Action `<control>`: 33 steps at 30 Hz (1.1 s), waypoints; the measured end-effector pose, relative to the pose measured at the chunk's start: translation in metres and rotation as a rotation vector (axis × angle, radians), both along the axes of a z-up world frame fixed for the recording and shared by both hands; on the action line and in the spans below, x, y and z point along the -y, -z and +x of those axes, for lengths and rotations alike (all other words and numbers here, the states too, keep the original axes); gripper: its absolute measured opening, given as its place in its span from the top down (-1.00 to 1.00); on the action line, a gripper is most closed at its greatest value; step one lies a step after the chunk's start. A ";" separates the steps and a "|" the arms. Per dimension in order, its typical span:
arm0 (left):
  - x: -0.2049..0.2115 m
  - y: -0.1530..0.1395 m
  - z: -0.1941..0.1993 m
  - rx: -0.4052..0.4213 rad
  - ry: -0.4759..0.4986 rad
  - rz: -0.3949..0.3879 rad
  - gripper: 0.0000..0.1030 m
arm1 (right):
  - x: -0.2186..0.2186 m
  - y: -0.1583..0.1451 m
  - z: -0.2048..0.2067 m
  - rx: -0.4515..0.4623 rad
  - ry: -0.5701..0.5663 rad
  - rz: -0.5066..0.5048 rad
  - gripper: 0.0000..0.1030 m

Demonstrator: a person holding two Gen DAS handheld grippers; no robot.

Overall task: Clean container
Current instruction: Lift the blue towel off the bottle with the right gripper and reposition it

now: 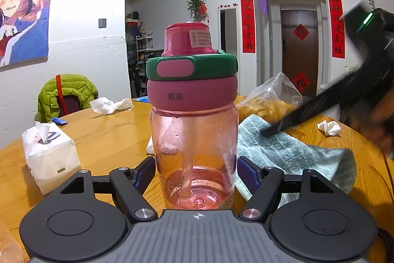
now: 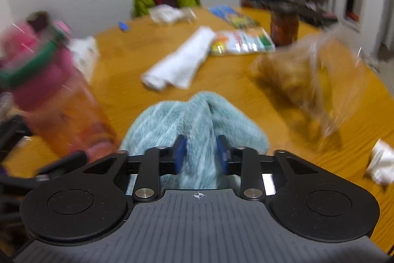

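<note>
**Pink bottle held tight, blue cloth between the other fingers**

The left gripper [image 1: 196, 175] is pinching the pink bottle [image 1: 194, 139] low down, one blue pad on each side of its see-through body. The bottle stands upright on the wooden table [image 1: 110, 132]. It has a straw inside, a pink band, a green ring and a pink cap on top.

Just to the right of the bottle lies a fluffy light blue cloth [image 1: 290, 152], bunched up on the table. The right gripper [image 2: 200, 154] is over the cloth. Its fingers are partly apart and a hump of the cloth sits up between them. The picture is too blurry to tell if the pads press on the cloth. In the left view, one dark finger tip [image 1: 270, 131] of this gripper reaches the top of the cloth.

To the left of the bottle sits a white tissue box [image 1: 49, 157]. A small crumpled tissue [image 1: 328, 127] lies to the right, past the cloth. Behind the cloth is a clear plastic bag [image 1: 270, 95] with something yellow-brown in it.

Farther back on the table lies a rolled white towel [image 2: 182, 65], some colorful packets [image 2: 242, 41] and a dark jar [image 2: 284, 26]. A green jacket [image 1: 66, 93] hangs on a chair at the far side.
</note>
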State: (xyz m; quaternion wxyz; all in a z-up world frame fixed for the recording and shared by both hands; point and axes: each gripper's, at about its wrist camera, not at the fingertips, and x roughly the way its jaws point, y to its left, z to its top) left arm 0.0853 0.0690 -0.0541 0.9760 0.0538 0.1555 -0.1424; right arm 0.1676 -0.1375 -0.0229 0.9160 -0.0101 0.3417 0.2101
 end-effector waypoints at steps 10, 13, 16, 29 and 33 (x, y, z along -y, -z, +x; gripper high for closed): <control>0.000 0.000 0.000 -0.002 0.006 -0.004 -0.38 | 0.011 -0.030 -0.038 0.369 -0.668 -0.326 -0.99; 0.000 0.000 -0.001 -0.002 0.008 0.001 -0.38 | 0.000 -0.009 -0.021 0.297 -0.763 -0.386 -0.99; 0.000 0.000 -0.001 -0.003 0.012 0.005 -0.38 | -0.009 0.002 -0.004 0.279 -0.796 -0.437 -0.99; -0.002 0.002 0.003 -0.019 0.015 -0.001 -0.38 | -0.016 0.042 0.001 0.301 -0.661 -0.483 -0.58; -0.003 0.002 0.003 -0.016 0.014 -0.004 -0.38 | -0.034 0.058 -0.052 0.491 -0.619 -0.666 0.33</control>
